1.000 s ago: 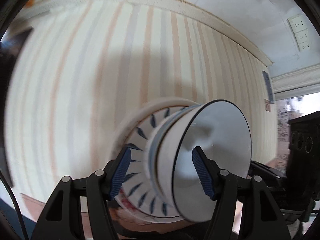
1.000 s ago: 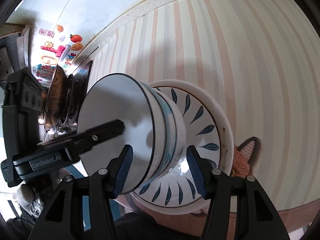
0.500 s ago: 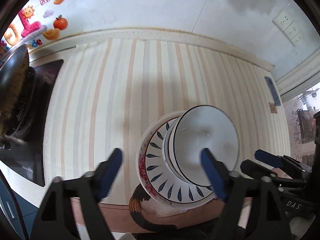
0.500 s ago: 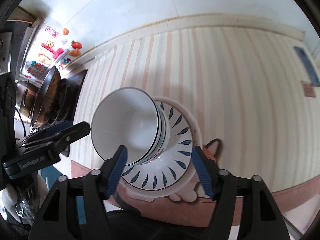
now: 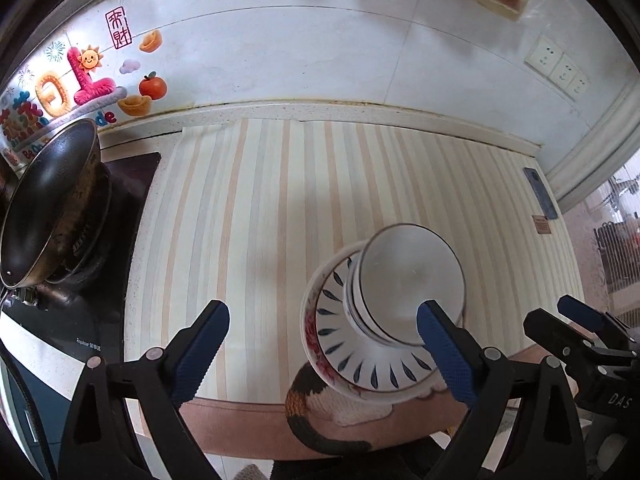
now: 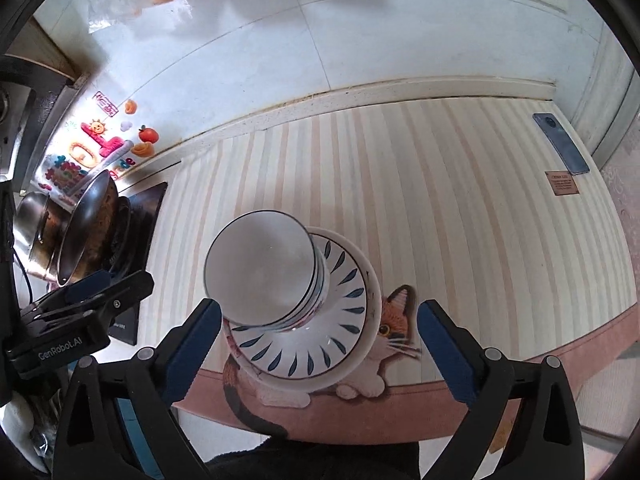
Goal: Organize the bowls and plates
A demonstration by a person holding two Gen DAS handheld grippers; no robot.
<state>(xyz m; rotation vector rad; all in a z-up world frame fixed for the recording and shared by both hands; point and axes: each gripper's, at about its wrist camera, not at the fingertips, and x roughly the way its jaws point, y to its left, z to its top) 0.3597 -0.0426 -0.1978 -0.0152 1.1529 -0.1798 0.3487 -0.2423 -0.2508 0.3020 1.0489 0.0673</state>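
Left wrist view. At the left edge a wok (image 5: 48, 208) sits tilted on the stove (image 5: 116, 264). The left tongs (image 5: 322, 354) stand wide open at the bottom of the frame, gripping nothing. Right of centre, the bowls (image 5: 412, 276) stand nested on the plates (image 5: 352, 364), and the stack rests on the striped mat (image 5: 256, 240) at the desk's near edge, over a cat motif (image 5: 316, 404). The right blue pad overlaps the bowls in this view; whether it touches them cannot be told.

Right wrist view. The right tongs (image 6: 318, 348) are likewise wide open and empty, with the stack between and beyond the pads. A phone (image 6: 560, 142) lies in the upper right, well apart.

Hazards, as judgement. The stack looks tall and narrow above a broad base, and it sits close to the desk's front edge. A pad brushing the top bowl would likely tilt or slide the nest. A push toward the lower frame could carry the plates off the edge. The glazed surfaces probably offer little friction, so a small knock may shift one bowl on another.
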